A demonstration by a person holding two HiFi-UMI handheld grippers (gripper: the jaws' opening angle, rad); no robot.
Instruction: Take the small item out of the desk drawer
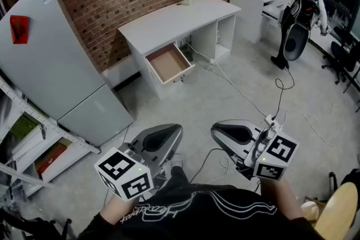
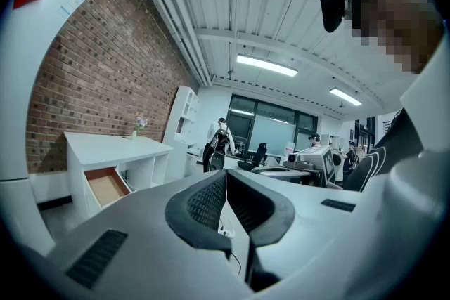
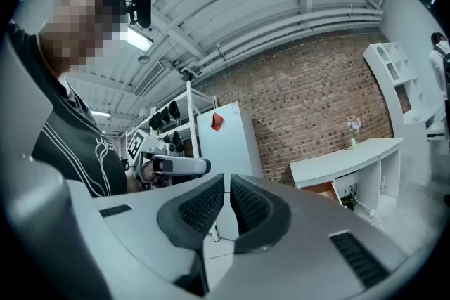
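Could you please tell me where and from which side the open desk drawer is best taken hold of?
Grip the drawer by the top edge of its front panel, coming from the room side, slightly above. It stands pulled out of the white desk with that panel facing the room, and its edge looks thin and free. A handle cannot be made out.

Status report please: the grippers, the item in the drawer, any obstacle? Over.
Jaws shut, empty: left gripper, right gripper. Open drawer: no item visible inside. Loose cable lies before desk.
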